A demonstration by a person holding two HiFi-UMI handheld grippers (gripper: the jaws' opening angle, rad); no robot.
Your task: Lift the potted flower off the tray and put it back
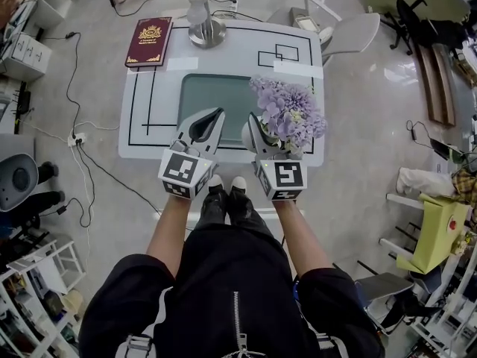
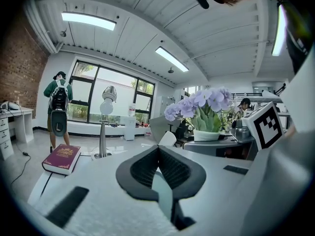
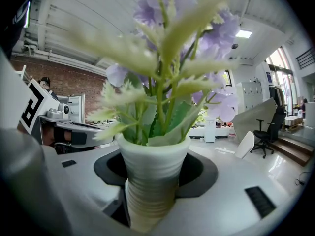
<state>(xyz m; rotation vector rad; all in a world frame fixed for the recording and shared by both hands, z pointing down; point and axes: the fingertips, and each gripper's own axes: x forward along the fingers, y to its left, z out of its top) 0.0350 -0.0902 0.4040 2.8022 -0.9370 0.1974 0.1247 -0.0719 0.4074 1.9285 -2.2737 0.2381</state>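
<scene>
Upright lilac potted flower (image 3: pixel 153 173) between the jaws

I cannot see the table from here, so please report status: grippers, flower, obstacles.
Left gripper shut, empty. Right gripper shut on potted flower, at right edge of tray. Nothing blocks the tray.

Matt white, finely ribbed pot (image 3: pixel 153 181), perhaps plastic; cloth-like lilac petals (image 1: pixel 289 110). Smooth, glossy white table (image 1: pixel 145 136) with matt grey-green tray (image 1: pixel 212 95). Polished metal lamp (image 1: pixel 203 13). Maroon book (image 1: pixel 149 42), gilt-stamped, faintly sheened. Black ribbed pads (image 2: pixel 141 168) on matt white left gripper (image 2: pixel 158 147).
</scene>
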